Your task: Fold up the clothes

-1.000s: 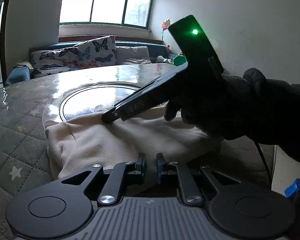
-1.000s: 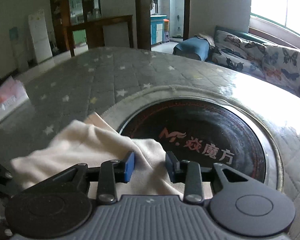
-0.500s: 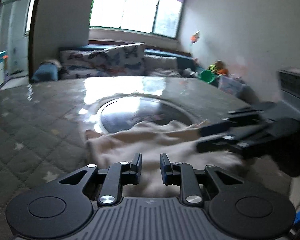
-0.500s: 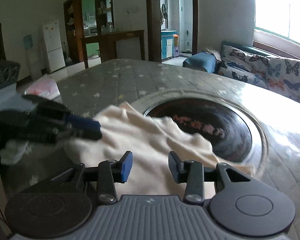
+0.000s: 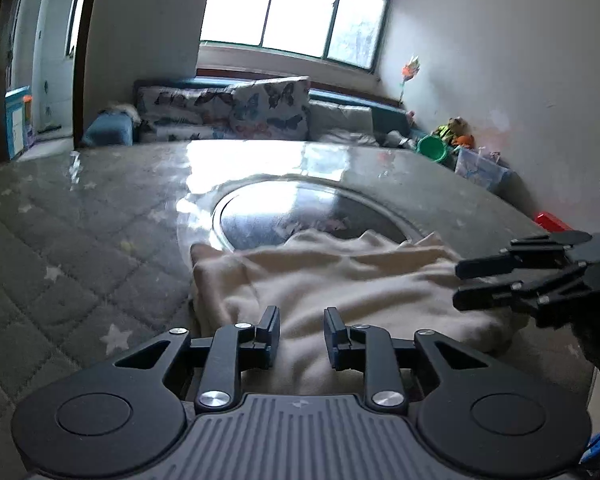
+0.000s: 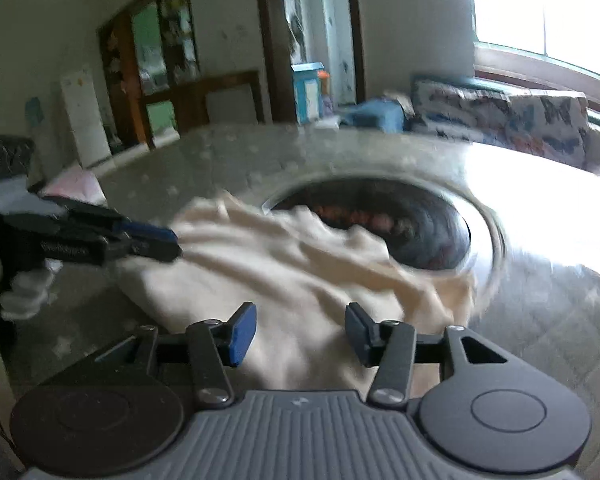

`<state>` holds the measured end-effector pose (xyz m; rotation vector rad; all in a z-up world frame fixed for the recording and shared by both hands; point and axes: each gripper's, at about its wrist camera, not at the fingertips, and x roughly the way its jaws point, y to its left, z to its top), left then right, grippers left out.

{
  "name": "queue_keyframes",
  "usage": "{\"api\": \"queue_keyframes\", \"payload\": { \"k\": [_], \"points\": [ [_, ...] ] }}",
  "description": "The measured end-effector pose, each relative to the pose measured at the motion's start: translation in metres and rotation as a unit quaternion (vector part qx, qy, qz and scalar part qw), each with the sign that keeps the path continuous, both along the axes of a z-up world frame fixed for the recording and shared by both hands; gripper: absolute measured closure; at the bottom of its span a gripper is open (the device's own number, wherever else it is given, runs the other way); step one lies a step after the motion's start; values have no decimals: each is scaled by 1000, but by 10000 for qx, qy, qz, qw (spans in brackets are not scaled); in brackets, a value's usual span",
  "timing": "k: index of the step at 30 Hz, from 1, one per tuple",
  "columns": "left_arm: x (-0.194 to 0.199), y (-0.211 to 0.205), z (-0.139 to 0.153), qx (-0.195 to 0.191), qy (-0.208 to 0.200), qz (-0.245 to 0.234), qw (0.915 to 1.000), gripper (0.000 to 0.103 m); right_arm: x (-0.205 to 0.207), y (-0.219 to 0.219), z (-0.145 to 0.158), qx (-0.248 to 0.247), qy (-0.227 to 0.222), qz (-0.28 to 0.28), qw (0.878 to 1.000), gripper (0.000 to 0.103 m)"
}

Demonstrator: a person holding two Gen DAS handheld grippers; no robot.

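Left wrist view, lower centre: left hand-held gripper (image 5: 302, 334), jaws narrowly parted and just opening, nothing between them, hovers over the cream garment (image 5: 340, 280) rumpled mid-frame on the quilted bench (image 5: 60, 240). Right hand-held gripper (image 6: 300, 334), opening wider, likewise empty. Both apparently released to regrip. Beyond, a glass inset (image 5: 268, 212).
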<state>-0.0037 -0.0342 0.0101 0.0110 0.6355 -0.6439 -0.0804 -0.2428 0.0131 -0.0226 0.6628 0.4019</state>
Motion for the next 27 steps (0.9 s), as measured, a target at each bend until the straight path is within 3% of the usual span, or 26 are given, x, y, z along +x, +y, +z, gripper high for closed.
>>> {"api": "queue_keyframes", "payload": {
  "k": [4,7,9,12,16,20,27],
  "points": [
    [-7,2,7,-72,-120,20,9999,74,-6,-2,3,28,-121,-39,9999,51],
    [-11,5,16,-126,-330,129,9993,57,-11,-4,12,73,-352,-89,9993,36],
    [-11,8,18,-103,-409,270,9987,56,-11,-7,14,65,-435,-189,9989,32],
    [-7,12,14,-100,-311,439,9985,56,-10,-15,10,125,-381,-439,9982,21],
    [-4,16,9,-49,-203,646,9977,50,-7,-23,1,118,-284,-673,9973,18],
    [-2,20,6,-79,-83,836,9964,35,-3,-27,-6,149,-217,-801,9964,12],
    [0,18,2,-7,23,867,9962,29,4,-36,-17,375,-69,-1027,9940,4]
  ]
}}
